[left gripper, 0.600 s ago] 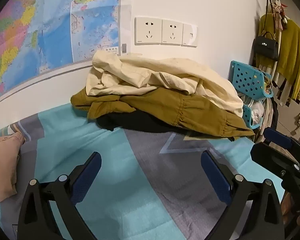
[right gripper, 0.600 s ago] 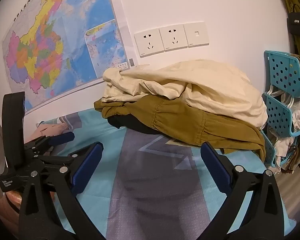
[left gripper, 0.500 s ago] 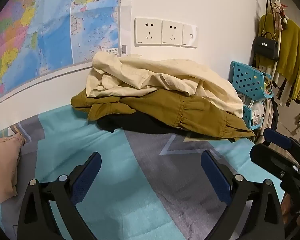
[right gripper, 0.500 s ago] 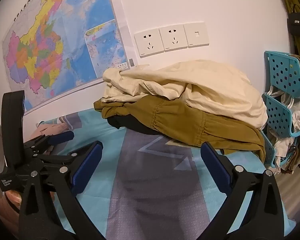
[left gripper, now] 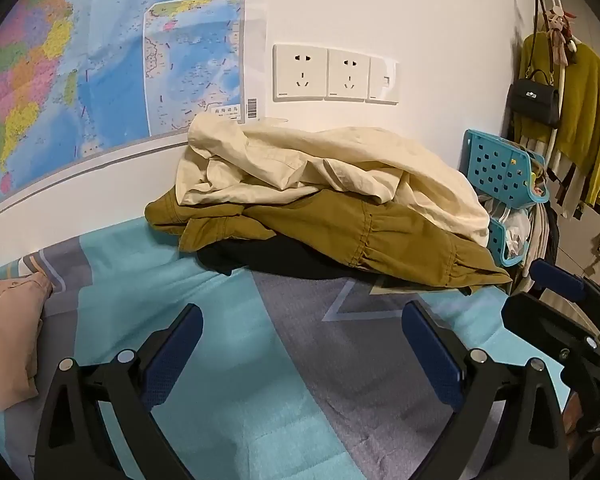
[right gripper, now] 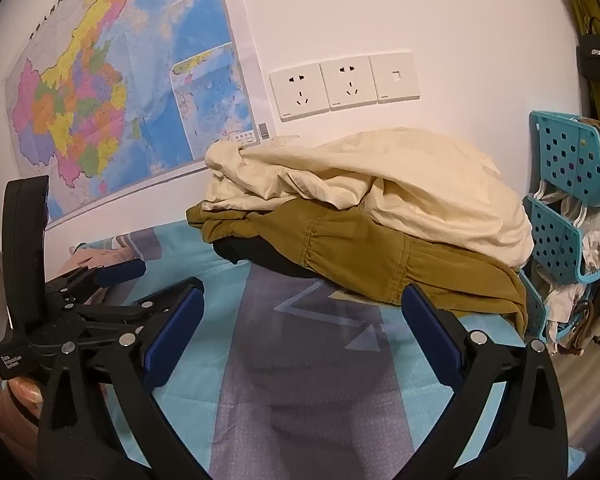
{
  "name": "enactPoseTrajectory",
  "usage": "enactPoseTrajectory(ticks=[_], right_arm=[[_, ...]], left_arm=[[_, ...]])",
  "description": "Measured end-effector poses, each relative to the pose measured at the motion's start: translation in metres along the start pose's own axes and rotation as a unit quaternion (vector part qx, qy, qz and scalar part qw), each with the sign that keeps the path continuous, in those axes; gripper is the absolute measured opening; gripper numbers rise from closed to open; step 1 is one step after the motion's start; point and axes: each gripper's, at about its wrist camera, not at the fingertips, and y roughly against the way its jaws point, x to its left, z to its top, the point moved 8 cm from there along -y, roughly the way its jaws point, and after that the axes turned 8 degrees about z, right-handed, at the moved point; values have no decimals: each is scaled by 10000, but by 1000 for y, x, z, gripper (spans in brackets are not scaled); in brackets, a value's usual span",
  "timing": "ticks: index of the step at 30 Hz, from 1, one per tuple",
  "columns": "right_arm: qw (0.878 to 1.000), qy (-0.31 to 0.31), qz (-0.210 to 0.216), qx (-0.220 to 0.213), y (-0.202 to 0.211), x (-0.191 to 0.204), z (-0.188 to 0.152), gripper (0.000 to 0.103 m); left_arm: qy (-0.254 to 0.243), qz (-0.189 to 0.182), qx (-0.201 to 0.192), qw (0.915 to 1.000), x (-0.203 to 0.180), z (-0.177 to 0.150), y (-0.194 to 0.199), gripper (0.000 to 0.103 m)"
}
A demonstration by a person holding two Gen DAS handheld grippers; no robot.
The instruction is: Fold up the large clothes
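Note:
A heap of clothes lies against the wall on the bed: a cream garment on top, an olive-brown one under it, a black one at the bottom. My left gripper is open and empty above the bedsheet, short of the heap. My right gripper is open and empty too, also short of the heap. A folded pink garment lies at the far left.
The teal and grey sheet spreads in front of the heap. A map and wall sockets are behind. A turquoise basket rack and hanging clothes with a black bag stand at the right.

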Motion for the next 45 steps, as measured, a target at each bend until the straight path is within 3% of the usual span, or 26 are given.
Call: enactPoseTrajectory(ticks=[45], right_arm=[[10000, 33, -10, 15, -1, -1, 2, 97]], left_arm=[[31, 13, -54, 10000, 1, 5, 3, 96]])
